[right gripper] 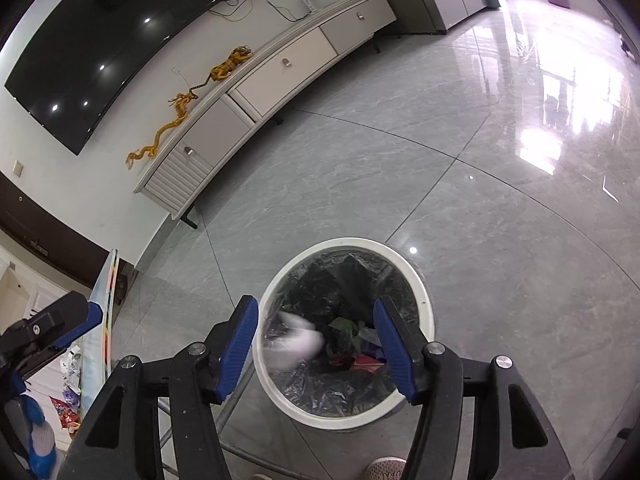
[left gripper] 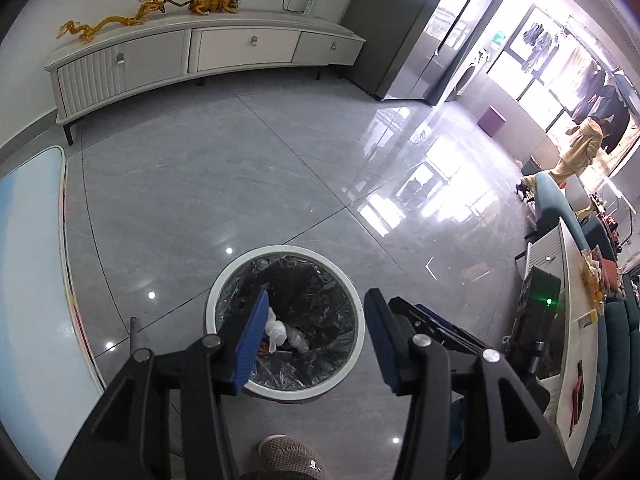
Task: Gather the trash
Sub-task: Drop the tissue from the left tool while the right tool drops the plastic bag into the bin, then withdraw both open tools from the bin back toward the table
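Both the left tool (left gripper: 316, 340) and right tool (right gripper: 316, 350) hang released above the round white black-lined bin (right gripper: 424, 292). Blurred white paper scrap (right gripper: 296, 344) drops inside; drift could land it on the rim.

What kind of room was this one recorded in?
Most likely a home living room: a big wall-mounted TV hangs above a long low cabinet with gold dragon ornaments, on a glossy tiled floor. Laundry hangs by the bright windows.

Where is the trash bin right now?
The trash bin stands on the grey tiled floor, low and central in both wrist views, directly below both open grippers, ahead of the person's shoe.
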`<move>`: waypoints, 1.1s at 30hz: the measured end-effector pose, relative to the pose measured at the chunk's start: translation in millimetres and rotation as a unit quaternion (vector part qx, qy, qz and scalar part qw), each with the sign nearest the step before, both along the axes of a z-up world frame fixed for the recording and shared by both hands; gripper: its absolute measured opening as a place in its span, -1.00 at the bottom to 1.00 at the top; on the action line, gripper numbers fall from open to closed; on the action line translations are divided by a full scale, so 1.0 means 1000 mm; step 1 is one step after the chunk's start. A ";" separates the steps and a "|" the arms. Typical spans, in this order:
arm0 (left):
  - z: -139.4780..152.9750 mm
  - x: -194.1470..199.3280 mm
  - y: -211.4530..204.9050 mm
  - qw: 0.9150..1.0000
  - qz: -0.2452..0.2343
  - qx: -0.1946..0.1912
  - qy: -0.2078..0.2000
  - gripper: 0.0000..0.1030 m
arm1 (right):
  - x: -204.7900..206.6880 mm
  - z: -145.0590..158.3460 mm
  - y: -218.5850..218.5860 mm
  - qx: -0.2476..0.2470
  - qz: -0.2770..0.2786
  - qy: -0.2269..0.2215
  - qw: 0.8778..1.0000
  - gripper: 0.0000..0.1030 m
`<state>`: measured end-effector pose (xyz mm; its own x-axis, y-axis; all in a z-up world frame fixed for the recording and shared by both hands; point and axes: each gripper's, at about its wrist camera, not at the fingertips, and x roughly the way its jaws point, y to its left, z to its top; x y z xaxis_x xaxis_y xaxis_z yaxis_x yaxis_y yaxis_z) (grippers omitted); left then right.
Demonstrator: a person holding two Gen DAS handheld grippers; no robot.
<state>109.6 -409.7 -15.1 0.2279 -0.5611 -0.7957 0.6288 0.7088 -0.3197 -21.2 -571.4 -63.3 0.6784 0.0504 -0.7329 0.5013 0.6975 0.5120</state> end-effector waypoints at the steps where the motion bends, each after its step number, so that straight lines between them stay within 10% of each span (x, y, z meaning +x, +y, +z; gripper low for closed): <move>1: 0.000 0.000 0.001 1.000 0.001 0.001 -0.002 -0.07 | -0.003 0.001 -0.001 0.000 -0.004 0.001 1.000 0.15; 18: 0.056 -0.040 0.063 0.980 0.105 0.043 -0.161 -0.04 | -0.028 0.052 0.023 -0.046 -0.023 -0.021 0.998 0.35; 29: 0.117 -0.067 0.145 0.939 0.224 0.022 -0.261 0.11 | -0.024 0.126 0.076 -0.119 0.007 -0.077 0.990 0.53; 33: 0.137 -0.081 0.182 0.917 0.271 0.013 -0.294 0.49 | -0.023 0.155 0.102 -0.151 0.025 -0.101 0.983 0.61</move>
